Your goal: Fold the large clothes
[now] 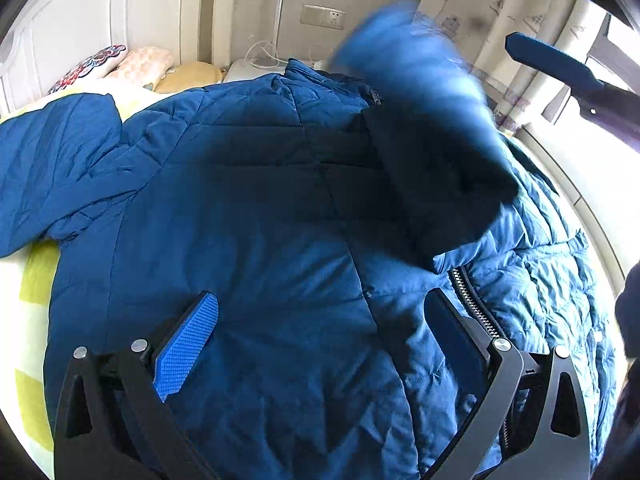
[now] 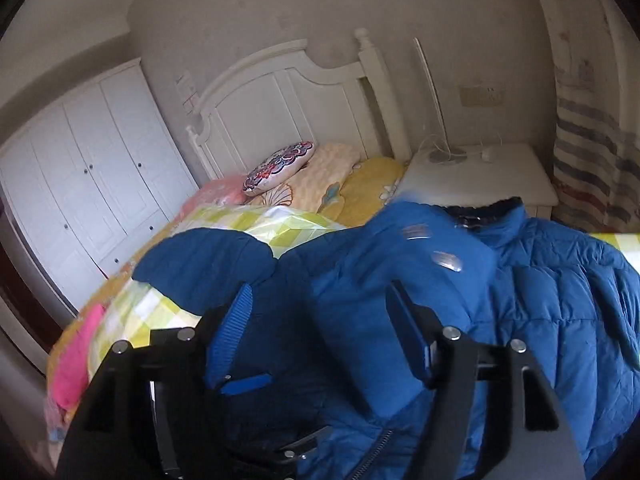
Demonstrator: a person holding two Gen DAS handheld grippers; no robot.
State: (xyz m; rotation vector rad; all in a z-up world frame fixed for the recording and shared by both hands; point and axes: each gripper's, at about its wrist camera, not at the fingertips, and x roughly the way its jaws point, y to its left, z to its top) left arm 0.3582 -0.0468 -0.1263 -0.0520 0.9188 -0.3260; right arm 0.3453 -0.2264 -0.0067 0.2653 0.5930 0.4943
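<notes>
From the left wrist view, one blue quilted puffer jacket [image 1: 256, 208] lies spread across the bed with the yellow-green checked cover [image 1: 36, 280], its metal zipper [image 1: 472, 300] running down on the right and one sleeve [image 1: 52, 168] stretched out to the left. A second sleeve [image 1: 416, 80] is caught in mid-air above the jacket's chest, blurred by motion. The left gripper [image 1: 320, 344] tilts steeply down over the lower part of the jacket, its two fingers, each with a blue ribbed pad [image 1: 188, 344], standing wide apart with only flat fabric under them and nothing clamped. At the upper right, the right gripper [image 1: 560, 68] shows one blue pad pointing left, clear of the airborne sleeve. Three pillows [image 1: 136, 64] lie at the white headboard [image 1: 100, 12]. From the right wrist view, the same jacket [image 2: 560, 320] covers the near half of the bed, and the blurred sleeve [image 2: 400, 280] lies just ahead of the right gripper [image 2: 324, 340], which points shallowly down. Its two fingers stand apart; the sleeve fabric fills the gap beyond them, but the pads do not press on it. One white nightstand [image 2: 480, 184] stands beside the bed and one white wardrobe [image 2: 80, 184] stands along the left wall.
</notes>
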